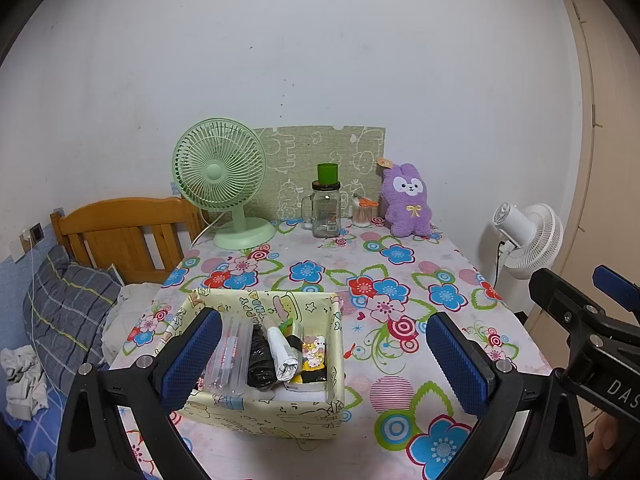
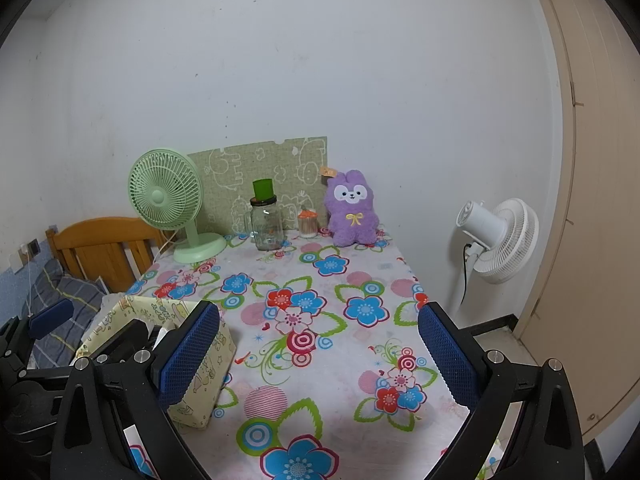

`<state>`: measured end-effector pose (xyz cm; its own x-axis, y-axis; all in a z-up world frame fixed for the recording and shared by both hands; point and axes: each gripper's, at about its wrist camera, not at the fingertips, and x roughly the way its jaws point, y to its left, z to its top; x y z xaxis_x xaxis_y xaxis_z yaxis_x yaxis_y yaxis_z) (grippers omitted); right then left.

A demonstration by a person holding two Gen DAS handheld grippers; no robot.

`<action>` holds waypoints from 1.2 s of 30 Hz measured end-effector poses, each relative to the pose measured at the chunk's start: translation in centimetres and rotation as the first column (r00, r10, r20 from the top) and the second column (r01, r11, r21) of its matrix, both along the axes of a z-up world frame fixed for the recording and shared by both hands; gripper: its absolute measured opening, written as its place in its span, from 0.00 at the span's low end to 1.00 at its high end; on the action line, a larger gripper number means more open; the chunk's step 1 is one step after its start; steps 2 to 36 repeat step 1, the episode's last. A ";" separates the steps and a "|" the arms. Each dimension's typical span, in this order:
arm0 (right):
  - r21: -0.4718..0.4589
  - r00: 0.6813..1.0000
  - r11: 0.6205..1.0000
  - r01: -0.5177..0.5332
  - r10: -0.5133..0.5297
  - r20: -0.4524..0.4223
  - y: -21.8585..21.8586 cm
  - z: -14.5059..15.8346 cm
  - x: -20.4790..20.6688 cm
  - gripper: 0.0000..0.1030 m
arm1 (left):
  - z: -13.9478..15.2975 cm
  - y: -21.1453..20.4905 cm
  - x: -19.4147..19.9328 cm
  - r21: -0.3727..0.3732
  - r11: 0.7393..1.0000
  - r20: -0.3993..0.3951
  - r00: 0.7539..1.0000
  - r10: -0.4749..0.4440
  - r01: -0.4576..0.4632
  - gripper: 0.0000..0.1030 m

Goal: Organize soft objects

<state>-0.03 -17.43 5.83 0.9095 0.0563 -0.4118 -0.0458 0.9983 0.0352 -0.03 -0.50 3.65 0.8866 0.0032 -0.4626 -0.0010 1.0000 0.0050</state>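
A purple plush rabbit (image 1: 406, 202) (image 2: 352, 212) sits upright at the table's far right edge, against the wall. A pale yellow cartoon-print box (image 1: 260, 416) (image 2: 202, 380) stands at the near left of the table. It holds a clear packet, a black roll, a white roll and small cartoon packs. My left gripper (image 1: 322, 322) is open and hovers over the box, its left pad above the box's left side. My right gripper (image 2: 318, 312) is open over bare tablecloth, to the right of the box. Both are far from the plush.
On the floral tablecloth (image 1: 400, 288), the back row holds a green desk fan (image 1: 219, 172), a glass jar mug topped by a green cup (image 1: 326, 212) and a small swab holder (image 1: 362, 214). A white fan (image 1: 528, 240) stands right of the table. A bed with a wooden headboard (image 1: 120, 232) lies left.
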 end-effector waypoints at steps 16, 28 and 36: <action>0.000 1.000 1.000 0.000 0.000 0.000 0.0 0.0 0.0 0.98 | 0.0 0.0 0.0 0.000 1.000 0.000 1.000 0.000 0.000 1.00; 0.000 1.000 1.000 0.000 0.000 0.000 0.0 0.0 0.0 0.98 | 0.0 0.0 0.0 0.000 1.000 0.000 1.000 0.000 0.000 1.00; 0.000 1.000 1.000 0.000 0.000 0.000 0.0 0.0 0.0 0.98 | 0.0 0.0 0.0 0.000 1.000 0.000 1.000 0.000 0.000 1.00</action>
